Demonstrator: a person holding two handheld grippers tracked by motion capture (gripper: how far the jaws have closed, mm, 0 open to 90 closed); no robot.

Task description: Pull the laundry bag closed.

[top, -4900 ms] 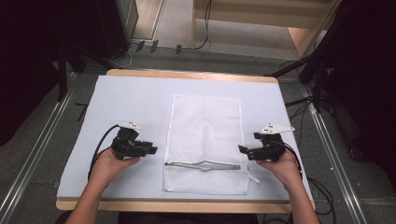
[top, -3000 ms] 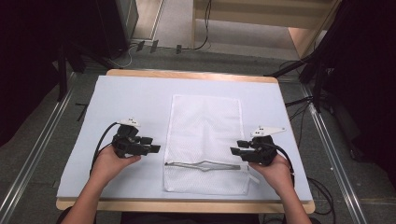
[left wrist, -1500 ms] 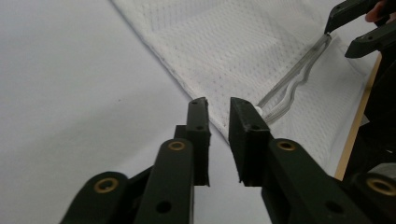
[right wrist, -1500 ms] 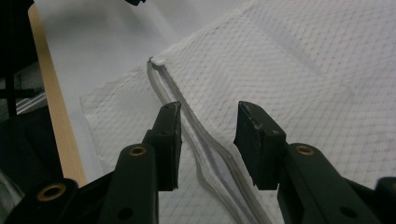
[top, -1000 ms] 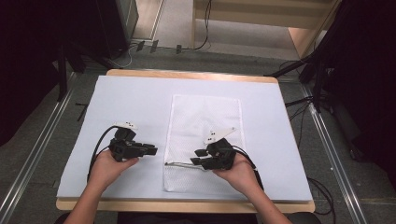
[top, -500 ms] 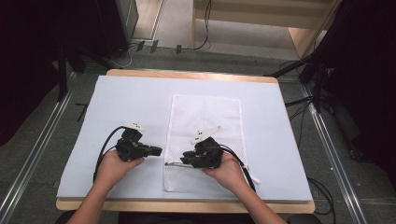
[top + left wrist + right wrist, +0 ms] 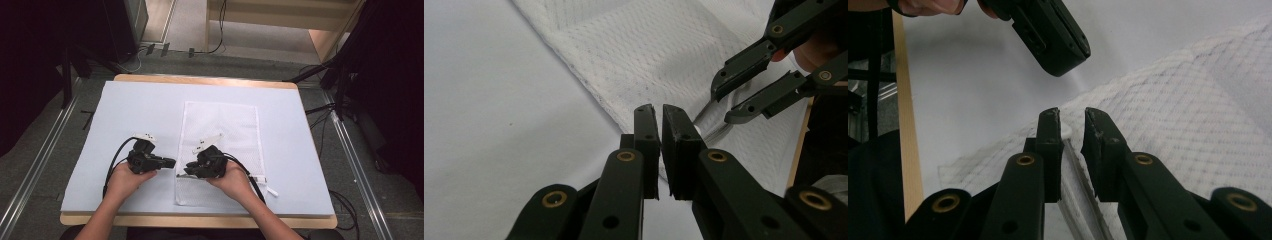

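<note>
One white mesh laundry bag [image 7: 220, 145] is laid flat on the light blue mat [image 7: 125, 110], its zipper [image 7: 716, 131] running across the near end. Two grippers are seen at that zipper's left end. The left gripper [image 7: 167, 163] is poised at the bag's edge — jaws nearly shut, nothing gripped. The right gripper [image 7: 184, 172] has just been closing — a narrow gap remains, the zipper between the jaws and not pinched.
</note>
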